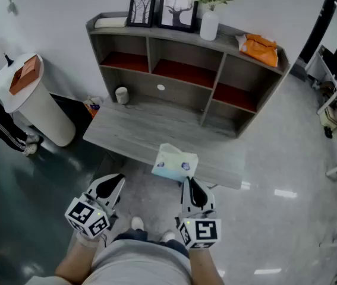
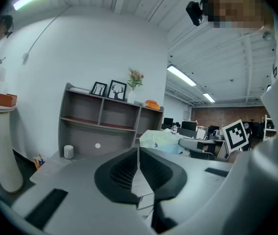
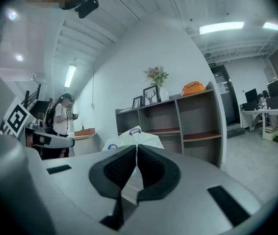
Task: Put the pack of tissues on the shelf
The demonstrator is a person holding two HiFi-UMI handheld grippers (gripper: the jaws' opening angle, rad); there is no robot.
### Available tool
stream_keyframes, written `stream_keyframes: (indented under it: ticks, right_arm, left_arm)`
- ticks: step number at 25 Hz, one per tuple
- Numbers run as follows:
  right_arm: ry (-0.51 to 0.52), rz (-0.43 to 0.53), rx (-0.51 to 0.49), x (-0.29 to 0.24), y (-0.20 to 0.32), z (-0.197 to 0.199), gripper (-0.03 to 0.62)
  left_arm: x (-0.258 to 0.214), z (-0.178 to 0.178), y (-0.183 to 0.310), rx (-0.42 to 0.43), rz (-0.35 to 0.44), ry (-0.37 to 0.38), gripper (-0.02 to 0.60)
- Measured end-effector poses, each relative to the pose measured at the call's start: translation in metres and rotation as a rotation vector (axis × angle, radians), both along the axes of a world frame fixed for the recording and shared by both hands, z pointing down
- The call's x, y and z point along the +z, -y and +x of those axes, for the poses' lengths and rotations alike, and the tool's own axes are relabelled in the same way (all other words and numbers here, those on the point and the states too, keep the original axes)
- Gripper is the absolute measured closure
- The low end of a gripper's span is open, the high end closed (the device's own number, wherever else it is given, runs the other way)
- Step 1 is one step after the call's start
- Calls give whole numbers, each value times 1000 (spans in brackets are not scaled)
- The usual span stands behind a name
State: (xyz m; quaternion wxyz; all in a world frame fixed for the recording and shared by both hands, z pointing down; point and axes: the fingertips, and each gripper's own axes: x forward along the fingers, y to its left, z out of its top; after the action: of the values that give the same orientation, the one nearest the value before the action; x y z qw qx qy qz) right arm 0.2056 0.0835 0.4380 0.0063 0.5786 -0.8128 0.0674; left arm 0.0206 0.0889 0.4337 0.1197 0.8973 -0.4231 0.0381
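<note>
right gripper (image 1: pixel 188 183): jaws clenched on near edge of the pack of tissues (image 1: pixel 175 161)
left gripper (image 1: pixel 117 181): jaws pressed together, nothing between them; sits off the worktop (image 1: pixel 138 129) front edge, left of the pack
pack of tissues: at worktop front edge, partly overhanging it; can't tell if it rests or hangs clear
shelf (image 1: pixel 211 91): at back of worktop, well apart from the pack
shelf top: picture frames (image 1: pixel 177 8), vase (image 1: pixel 208 24), orange bundle (image 1: pixel 261 48)
white cup (image 1: pixel 121 95): on worktop, near shelf's left end

the head view is looking steeply down at the shelf (image 1: pixel 233 70); both gripper views are facing it low, seemingly from fairly near, sharing it.
</note>
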Motion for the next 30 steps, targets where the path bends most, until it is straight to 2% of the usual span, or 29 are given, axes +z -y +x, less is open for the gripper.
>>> stream_keyframes:
  ticks: [10, 13, 23, 30]
  right_arm:
    - [-26, -9, 23, 0, 14, -47, 569]
    - [-2, 7, 36, -3, 19, -60, 569]
    - [-29, 16, 99, -3, 40, -117, 569]
    - [-72, -7, 133, 6, 48, -138, 569]
  left_arm:
    - [3, -44, 20, 40, -10, -41, 554]
    - [2, -58, 29, 57, -3, -48, 554]
    - [10, -124, 56, 123, -8, -60, 554]
    - [22, -139, 67, 169, -25, -76, 554]
